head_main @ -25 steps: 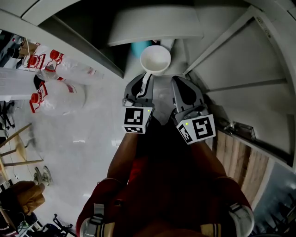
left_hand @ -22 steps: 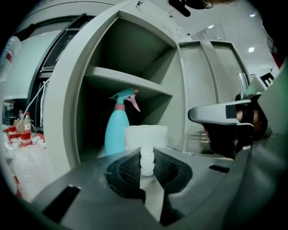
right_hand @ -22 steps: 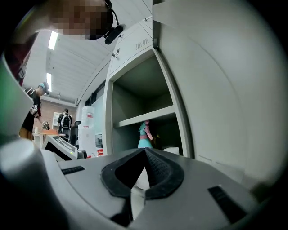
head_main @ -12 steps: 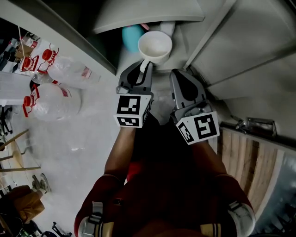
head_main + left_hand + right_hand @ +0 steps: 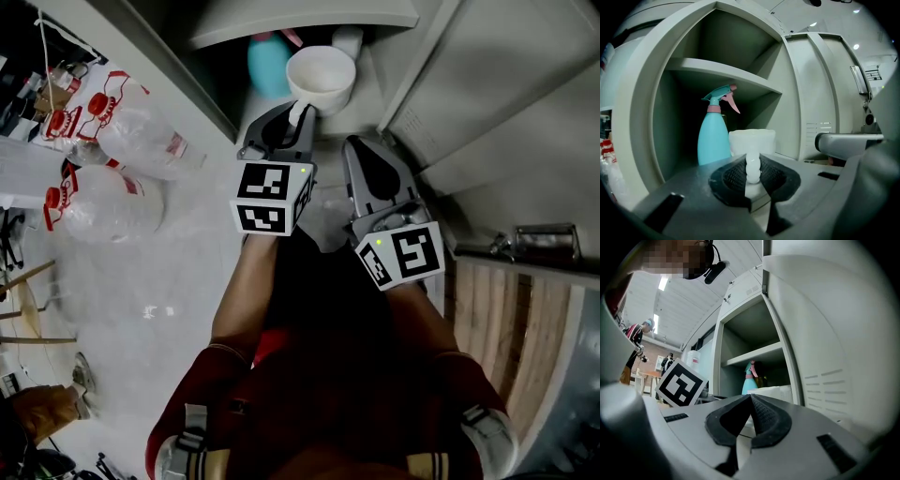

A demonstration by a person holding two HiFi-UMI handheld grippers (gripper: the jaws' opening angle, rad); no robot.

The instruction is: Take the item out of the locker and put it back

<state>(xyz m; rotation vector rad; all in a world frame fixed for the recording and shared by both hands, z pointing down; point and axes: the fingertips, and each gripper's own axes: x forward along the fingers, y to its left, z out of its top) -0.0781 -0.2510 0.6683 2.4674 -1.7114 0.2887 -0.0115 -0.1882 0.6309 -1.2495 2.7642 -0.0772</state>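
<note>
Shows the left gripper [image 5: 752, 176] pinched on the thin beaded handle [image 5: 752, 165] of a white cup [image 5: 752, 140], pads pressed against both sides of it. Holds the cup upright at the mouth of the open locker [image 5: 722, 75], just below the locker's inner shelf. Cannot tell from either view whether the cup's base touches the locker's floor.

From the head view, puts the same left gripper [image 5: 298, 112] directly in front of the locker's opening, with the cup [image 5: 321, 77] at the locker's threshold, rim up and nothing visible inside.

Shows the right gripper [image 5: 751, 399] with its dark ribbed pads closed tip to tip and nothing between them. Places the right gripper [image 5: 356, 150] just outside the locker, beside the left one and on the side of the locker's swung-open door [image 5: 487, 84].

Deeper inside the locker, behind the cup, shows a teal spray bottle [image 5: 712, 136] with a pink trigger, standing upright.

Away from the locker, on the pale floor off its left edge, shows two clear plastic bottles [image 5: 131, 131] with red caps, lying on their sides.
</note>
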